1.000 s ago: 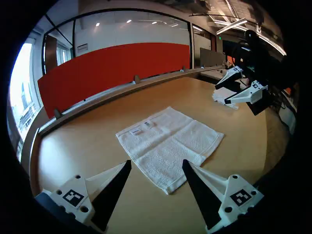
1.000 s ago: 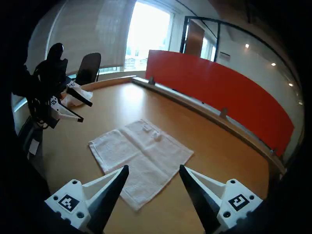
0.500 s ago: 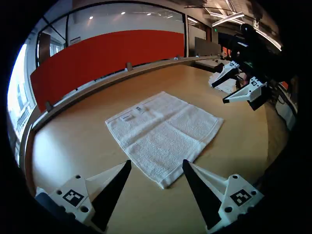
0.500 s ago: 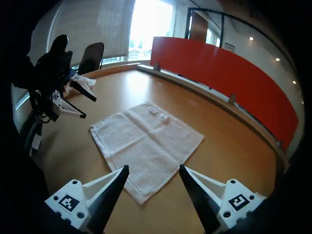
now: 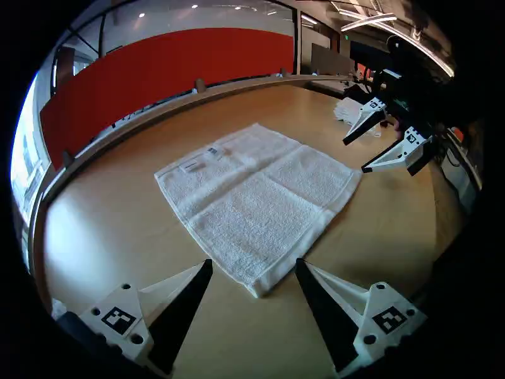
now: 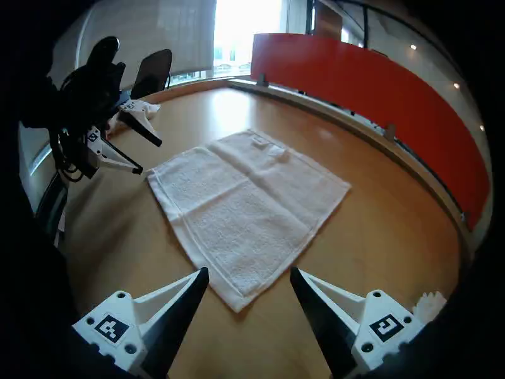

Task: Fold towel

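As the towel [image 5: 259, 196] lies flat, left gripper [image 5: 252, 262] and right gripper [image 6: 248, 270] hover at adjacent corners — fingers wide, empty. Likely lining up the fold.

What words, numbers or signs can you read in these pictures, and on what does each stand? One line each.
No text can be read.
Two tags on the towel: print too small to read.
Square markers on the left gripper and right gripper: black-and-white patterns, no letters.
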{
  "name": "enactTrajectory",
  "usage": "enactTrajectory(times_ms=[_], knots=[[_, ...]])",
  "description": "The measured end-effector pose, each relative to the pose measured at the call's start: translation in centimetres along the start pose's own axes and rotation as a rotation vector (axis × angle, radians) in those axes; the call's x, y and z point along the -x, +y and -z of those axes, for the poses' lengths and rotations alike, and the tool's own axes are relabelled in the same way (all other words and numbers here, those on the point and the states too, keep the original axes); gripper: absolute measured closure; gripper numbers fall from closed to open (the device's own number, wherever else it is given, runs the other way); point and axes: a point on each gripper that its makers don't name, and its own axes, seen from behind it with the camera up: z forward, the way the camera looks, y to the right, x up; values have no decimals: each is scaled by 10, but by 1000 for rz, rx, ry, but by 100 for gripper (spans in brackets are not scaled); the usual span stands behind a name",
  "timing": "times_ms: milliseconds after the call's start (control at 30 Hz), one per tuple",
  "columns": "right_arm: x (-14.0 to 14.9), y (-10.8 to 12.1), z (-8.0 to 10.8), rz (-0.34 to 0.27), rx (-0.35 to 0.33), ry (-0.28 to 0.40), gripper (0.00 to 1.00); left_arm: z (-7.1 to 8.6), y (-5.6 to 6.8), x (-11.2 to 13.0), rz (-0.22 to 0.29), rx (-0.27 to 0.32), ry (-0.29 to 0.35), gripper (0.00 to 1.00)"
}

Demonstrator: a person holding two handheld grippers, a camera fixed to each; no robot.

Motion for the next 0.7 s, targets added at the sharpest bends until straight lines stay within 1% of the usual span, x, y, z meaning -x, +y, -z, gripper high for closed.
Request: enactTrajectory(times_ms=[300, 700], knots=[[17, -1, -2, 4, -22, -41, 0, -13, 4, 17, 20, 17, -64, 3], [27, -1, -4, 1, -54, -65, 4, -23, 8, 30, 8, 27, -119, 3]])
